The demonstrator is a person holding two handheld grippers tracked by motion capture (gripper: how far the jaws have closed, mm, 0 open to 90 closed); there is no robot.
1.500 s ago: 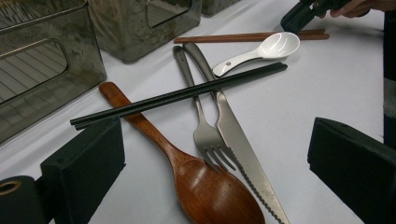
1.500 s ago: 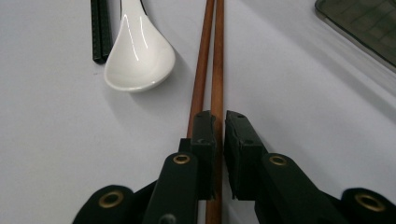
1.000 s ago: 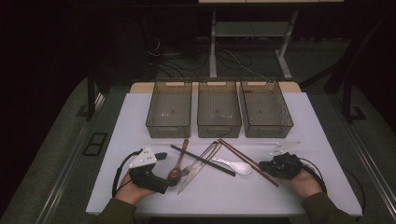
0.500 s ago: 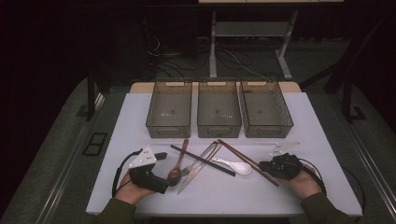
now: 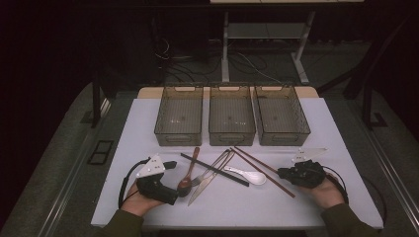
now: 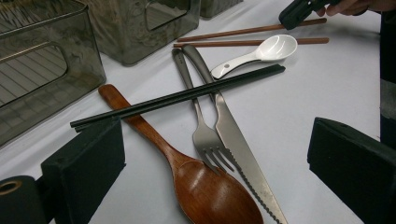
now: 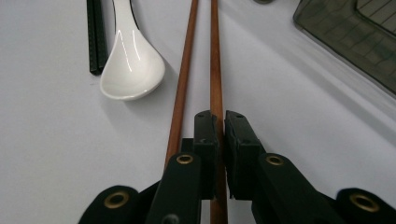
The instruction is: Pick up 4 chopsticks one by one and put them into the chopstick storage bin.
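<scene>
A pile of cutlery lies mid-table: a wooden spoon (image 6: 187, 172), a fork (image 6: 201, 126), a serrated knife (image 6: 238, 140), black chopsticks (image 6: 177, 98) laid across them, a white ceramic spoon (image 7: 130, 60) and two brown chopsticks (image 5: 262, 170). My left gripper (image 6: 215, 154) is open, its jaws wide apart on either side of the wooden spoon's bowl and the fork's tines. My right gripper (image 7: 222, 123) has its jaws shut on the near end of the right-hand brown chopstick (image 7: 215, 60); the other brown chopstick (image 7: 184, 70) lies just left of the jaws on the table.
Three grey see-through bins (image 5: 178, 136) (image 5: 231, 136) (image 5: 284, 136) stand side by side behind the cutlery and look empty. The white table (image 5: 247, 207) has bare room along its front edge between my hands.
</scene>
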